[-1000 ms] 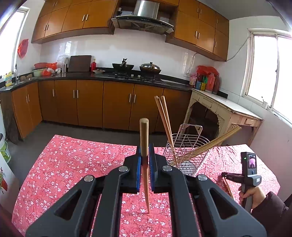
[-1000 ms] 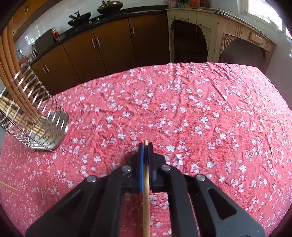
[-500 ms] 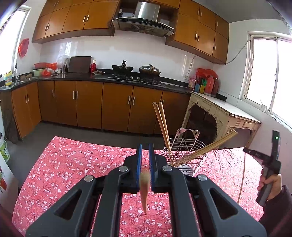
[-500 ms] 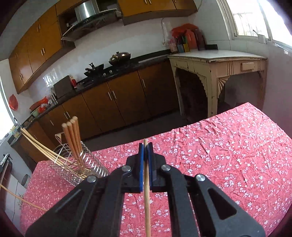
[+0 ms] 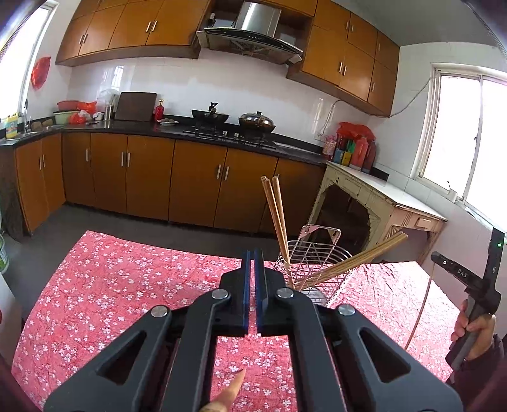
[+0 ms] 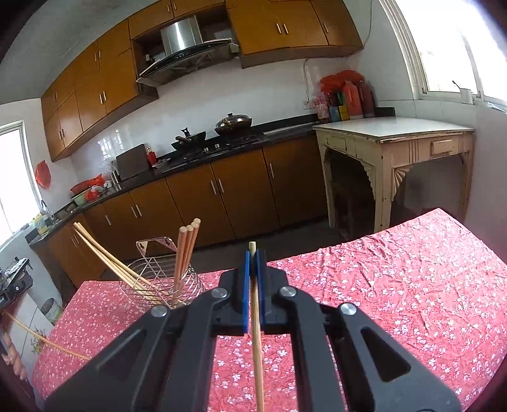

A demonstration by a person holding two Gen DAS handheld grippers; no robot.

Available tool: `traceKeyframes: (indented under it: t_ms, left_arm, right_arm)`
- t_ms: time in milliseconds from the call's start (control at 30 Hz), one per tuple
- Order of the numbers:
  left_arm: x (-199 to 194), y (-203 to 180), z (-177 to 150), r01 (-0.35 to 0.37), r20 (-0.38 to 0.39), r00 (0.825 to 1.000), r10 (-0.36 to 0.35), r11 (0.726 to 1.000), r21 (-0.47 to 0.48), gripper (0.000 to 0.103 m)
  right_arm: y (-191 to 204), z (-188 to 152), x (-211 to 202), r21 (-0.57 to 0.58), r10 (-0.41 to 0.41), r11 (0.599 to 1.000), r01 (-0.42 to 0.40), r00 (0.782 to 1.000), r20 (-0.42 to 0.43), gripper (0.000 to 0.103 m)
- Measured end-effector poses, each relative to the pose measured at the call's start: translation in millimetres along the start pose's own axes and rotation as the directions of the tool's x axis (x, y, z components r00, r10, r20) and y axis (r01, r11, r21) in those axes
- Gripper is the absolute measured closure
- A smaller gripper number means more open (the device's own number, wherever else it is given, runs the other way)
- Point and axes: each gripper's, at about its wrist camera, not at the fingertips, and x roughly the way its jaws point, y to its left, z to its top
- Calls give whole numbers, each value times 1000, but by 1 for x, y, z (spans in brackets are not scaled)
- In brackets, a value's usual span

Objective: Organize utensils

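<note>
On red cloth [image 6: 396, 285], wire caddy [image 6: 152, 282] holds chopsticks [image 6: 185, 250]; right gripper [image 6: 252, 258] raised, pinching one chopstick [image 6: 256, 317]; left gripper [image 5: 252, 260] closed, empty.

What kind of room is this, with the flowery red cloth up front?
A home kitchen, most likely. Wooden cabinets line the wall under a dark counter, two pans sit on a stove beneath a steel hood, and a wire holder of chopsticks stands on the table's red cloth.

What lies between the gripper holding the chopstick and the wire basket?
Only bare flowered tablecloth, as the right wrist view shows: nothing stands between the right gripper, shut on a chopstick, and the wire basket.
</note>
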Motion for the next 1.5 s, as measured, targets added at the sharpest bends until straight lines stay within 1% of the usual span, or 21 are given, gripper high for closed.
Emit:
traceKeyframes:
  t_ms: [167, 300, 367, 567, 700, 833, 967, 1133, 1233, 1267, 1367, 1400, 1467, 1500]
  left_arm:
    - [2, -3, 2, 31, 55, 998, -30, 1000, -4, 101]
    - [18, -10, 8, 48, 51, 998, -47, 999, -12, 101]
    - [23, -7, 11, 56, 50, 997, -54, 998, -42, 101]
    - [18, 21, 11, 22, 50, 999, -16, 993, -115, 101]
    - [15, 39, 12, -7, 38, 999, 12, 992, -130, 101]
    - [20, 44, 17, 8, 36, 999, -3, 989, -148, 101]
    - [24, 50, 27, 2, 38, 999, 4, 987, -163, 101]
    - [12, 64, 38, -66, 52, 996, 74, 987, -144, 101]
    - [3, 83, 43, -132, 51, 989, 141, 981, -143, 101]
    - [2, 89, 44, -145, 48, 987, 153, 979, -145, 101]
    - [-4, 115, 42, -203, 27, 977, 210, 966, -157, 101]
    - [-5, 125, 38, -229, 13, 972, 234, 961, -153, 101]
    - [-9, 139, 30, -257, -12, 966, 258, 956, -145, 101]
    - [-13, 148, 24, -281, -28, 960, 280, 950, -135, 101]
  right_arm:
    - [3, -2, -2, 3, 16, 1000, -16, 1000, 13, 98]
    - [-1, -1, 1, 15, 23, 1000, -24, 1000, 14, 98]
    - [-5, -1, 1, 22, 22, 1000, -23, 1000, 15, 98]
    - [-10, 0, 2, 32, 28, 999, -28, 999, 23, 98]
    - [-7, 2, 0, 32, 36, 999, -37, 999, 32, 98]
    - [-2, 5, 0, 27, 43, 999, -44, 998, 36, 98]
    - [2, 5, 1, 9, 42, 999, -42, 999, 33, 98]
    - [0, 6, 3, 13, 34, 999, -34, 999, 32, 98]
    - [0, 6, 3, 12, 28, 1000, -29, 999, 33, 98]
    - [0, 5, 2, 11, 27, 1000, -28, 999, 34, 98]
    - [1, 6, 2, 10, 27, 1000, -27, 999, 34, 98]
    - [1, 6, 1, 9, 26, 1000, -26, 999, 35, 98]
    - [1, 6, -1, 8, 26, 1000, -26, 999, 36, 98]
    - [1, 6, -2, 8, 25, 1000, -25, 999, 36, 98]
